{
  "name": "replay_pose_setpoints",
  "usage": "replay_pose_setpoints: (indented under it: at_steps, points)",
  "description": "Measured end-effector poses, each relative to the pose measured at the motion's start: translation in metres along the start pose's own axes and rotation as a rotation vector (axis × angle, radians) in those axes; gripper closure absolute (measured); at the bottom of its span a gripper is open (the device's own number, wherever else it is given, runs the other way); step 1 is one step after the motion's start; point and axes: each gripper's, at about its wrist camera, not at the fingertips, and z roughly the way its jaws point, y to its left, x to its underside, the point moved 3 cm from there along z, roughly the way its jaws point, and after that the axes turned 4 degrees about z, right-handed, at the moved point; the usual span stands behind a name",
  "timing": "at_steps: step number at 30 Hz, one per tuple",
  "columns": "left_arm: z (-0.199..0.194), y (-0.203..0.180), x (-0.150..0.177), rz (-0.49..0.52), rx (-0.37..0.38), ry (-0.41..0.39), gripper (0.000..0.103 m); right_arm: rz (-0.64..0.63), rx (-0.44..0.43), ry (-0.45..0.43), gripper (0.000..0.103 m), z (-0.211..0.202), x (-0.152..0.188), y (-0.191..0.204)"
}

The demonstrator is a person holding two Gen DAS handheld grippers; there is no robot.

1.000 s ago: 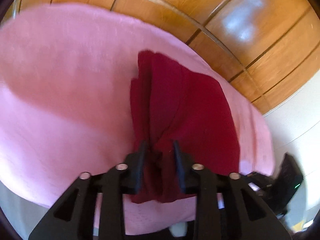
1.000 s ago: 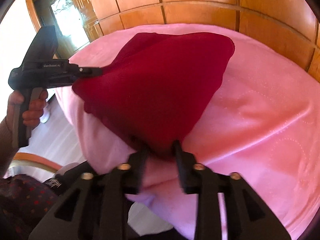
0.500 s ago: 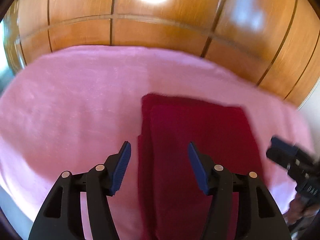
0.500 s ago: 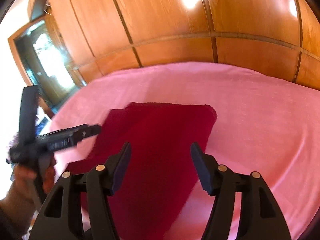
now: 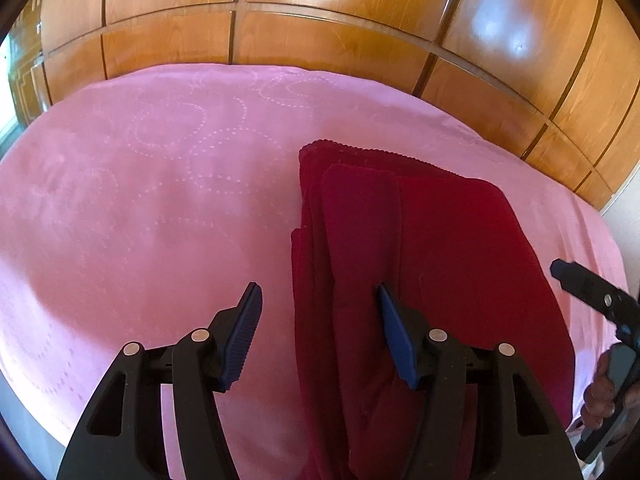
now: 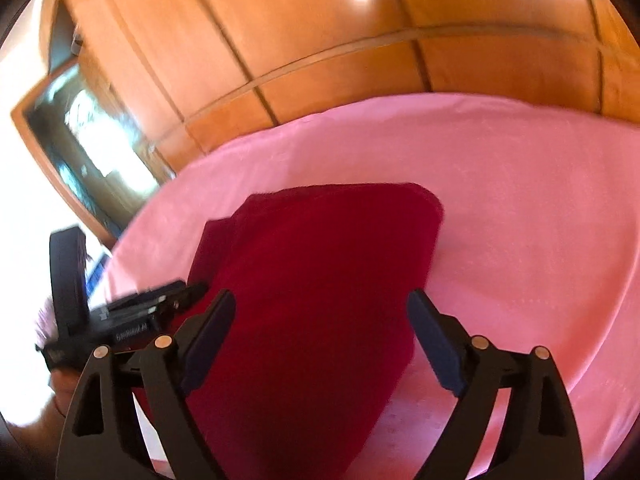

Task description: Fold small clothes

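Observation:
A folded dark red cloth [image 5: 432, 264] lies flat on the pink cover [image 5: 160, 184], with stacked layers showing along its left edge. My left gripper [image 5: 320, 304] is open and empty above the cloth's left edge. The cloth also shows in the right wrist view [image 6: 320, 280], lying flat with a rounded far corner. My right gripper [image 6: 320, 312] is open and empty above the cloth's near part. The right gripper's tip shows in the left wrist view [image 5: 592, 292] beyond the cloth's right edge. The left gripper shows in the right wrist view [image 6: 128, 320] at the cloth's left.
A wooden panelled wall [image 5: 320, 40] runs behind the pink cover. A dark framed doorway [image 6: 80, 140] stands at the left in the right wrist view. The pink cover's near edge [image 5: 40, 420] drops off at the lower left.
Both grippers let go of the red cloth, opened and drew back. The cloth, held up and bunched a second ago, now lies flat and folded on the pink cover.

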Motion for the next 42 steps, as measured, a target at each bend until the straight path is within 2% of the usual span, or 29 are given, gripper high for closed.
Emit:
replay_pose_setpoints:
  at_steps: [4,8,10,12,18,20,21,22,23,25,26,33,37,41,42]
  points:
    - [0.0,0.0,0.001,-0.011,0.01,-0.001,0.041,0.096,-0.053,0.057,0.016,0.01,0.001,-0.02]
    - [-0.001,0.003,0.004,-0.019,0.026,-0.001,0.041,0.129,-0.076,0.104,0.016,0.022,0.009,-0.025]
    - [0.0,0.005,0.005,-0.019,0.028,-0.001,0.037,0.144,-0.098,0.12,0.016,0.026,0.012,-0.027]
    - [0.002,0.008,0.007,-0.03,0.056,0.006,0.037,0.161,-0.122,0.128,0.015,0.027,0.014,-0.03]
    - [0.014,0.026,0.017,-0.141,0.235,0.021,0.036,0.146,-0.195,0.19,0.015,0.033,0.017,-0.028]
    - [0.019,0.033,0.02,-0.194,0.306,0.022,0.039,0.157,-0.205,0.198,0.023,0.036,0.017,-0.03]
    - [0.022,0.036,0.022,-0.217,0.373,0.019,0.049,0.157,-0.203,0.202,0.031,0.036,0.017,-0.029]
    - [0.023,0.036,0.023,-0.225,0.408,0.02,0.058,0.154,-0.202,0.202,0.039,0.035,0.016,-0.028]
    - [0.024,0.036,0.024,-0.234,0.443,0.019,0.061,0.147,-0.202,0.199,0.042,0.033,0.017,-0.026]
    - [0.023,0.032,0.025,-0.217,0.465,0.01,0.069,0.127,-0.202,0.183,0.055,0.029,0.015,-0.019]
    - [0.023,0.032,0.026,-0.221,0.483,0.008,0.071,0.126,-0.205,0.172,0.057,0.026,0.015,-0.015]
    - [0.008,0.016,0.02,-0.214,0.571,-0.01,0.077,0.032,-0.202,0.065,0.062,-0.015,0.009,0.017]
    - [0.003,-0.037,-0.001,-0.114,0.627,-0.013,0.078,0.008,-0.174,-0.041,0.062,-0.06,0.001,0.013]
    - [0.016,-0.106,-0.036,-0.038,0.722,-0.001,0.078,0.024,-0.081,-0.162,0.062,-0.115,-0.01,-0.027]
    - [0.02,-0.135,-0.049,0.008,0.749,0.002,0.078,0.044,-0.05,-0.197,0.062,-0.132,-0.014,-0.044]
